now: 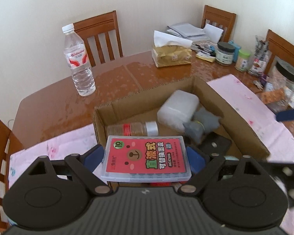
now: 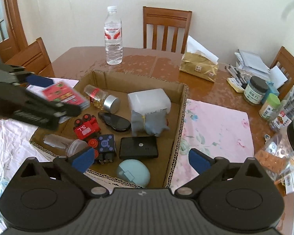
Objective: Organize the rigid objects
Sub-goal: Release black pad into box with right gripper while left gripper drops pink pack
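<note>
A water bottle (image 2: 113,37) stands near the table's (image 2: 147,62) far edge; a gold tissue pack (image 2: 200,68) and jars (image 2: 254,90) crowd its right side.

Glossy wooden table (image 2: 84,58) under pink floral cloth (image 2: 215,129), water bottle (image 2: 113,37), tissue pack (image 2: 199,67), jars (image 2: 255,90).

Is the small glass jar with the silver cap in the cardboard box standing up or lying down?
Lying down. The small glass jar with the silver cap rests on its side on the cardboard box floor, cap end pointing toward the white plastic container.
</note>
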`<state>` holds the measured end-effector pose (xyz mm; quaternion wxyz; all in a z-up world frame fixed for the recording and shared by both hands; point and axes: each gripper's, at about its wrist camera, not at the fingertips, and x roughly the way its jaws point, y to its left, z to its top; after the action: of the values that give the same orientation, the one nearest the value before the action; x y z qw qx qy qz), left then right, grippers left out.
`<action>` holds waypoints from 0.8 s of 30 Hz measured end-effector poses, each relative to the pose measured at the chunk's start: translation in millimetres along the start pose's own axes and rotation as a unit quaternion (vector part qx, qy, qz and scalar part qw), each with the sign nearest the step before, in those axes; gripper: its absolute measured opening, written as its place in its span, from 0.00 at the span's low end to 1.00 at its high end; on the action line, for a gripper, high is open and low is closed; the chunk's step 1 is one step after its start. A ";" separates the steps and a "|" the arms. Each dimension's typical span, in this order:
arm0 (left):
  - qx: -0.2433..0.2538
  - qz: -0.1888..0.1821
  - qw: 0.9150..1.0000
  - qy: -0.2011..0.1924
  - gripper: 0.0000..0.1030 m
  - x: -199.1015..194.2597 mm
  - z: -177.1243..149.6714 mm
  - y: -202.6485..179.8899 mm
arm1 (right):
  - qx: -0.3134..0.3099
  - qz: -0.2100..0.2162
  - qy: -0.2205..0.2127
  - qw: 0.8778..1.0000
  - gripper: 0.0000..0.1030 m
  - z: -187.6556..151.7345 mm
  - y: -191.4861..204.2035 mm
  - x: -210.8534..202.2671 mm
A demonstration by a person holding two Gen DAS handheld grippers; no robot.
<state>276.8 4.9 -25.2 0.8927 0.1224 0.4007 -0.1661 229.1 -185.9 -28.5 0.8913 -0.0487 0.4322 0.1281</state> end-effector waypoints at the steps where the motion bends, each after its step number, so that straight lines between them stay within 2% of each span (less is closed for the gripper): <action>1: -0.001 0.002 1.000 0.000 0.88 3.7 1.4 0.6 | 0.003 -0.001 0.000 1.000 1.00 -0.1 -0.2 -0.8; 5: -0.017 0.001 1.000 -0.015 0.92 9.2 4.1 7.7 | 0.011 -0.005 -0.002 1.000 1.00 -0.2 -0.7 -3.5; 10: -0.037 0.002 0.999 -0.038 0.97 -6.3 6.1 13.5 | 0.013 -0.006 -0.004 1.000 1.00 0.8 -0.3 -7.3; 16: -0.054 0.038 0.997 -0.050 0.99 -37.0 0.7 10.8 | 0.017 -0.018 0.012 1.000 1.00 6.7 4.7 -10.1; 21: -0.101 0.080 0.991 -0.021 0.99 -60.7 -10.7 1.0 | 0.047 -0.044 0.039 0.997 1.00 12.4 5.2 -15.9; 24: -0.131 0.086 0.988 0.004 0.99 -71.1 -19.5 -3.9 | 0.062 -0.057 0.046 0.995 1.00 13.3 5.7 -22.4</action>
<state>217.7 22.3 15.5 0.9102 0.0389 0.4110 -0.0340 224.4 -182.0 -2.5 0.8778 -0.0233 0.4760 0.0479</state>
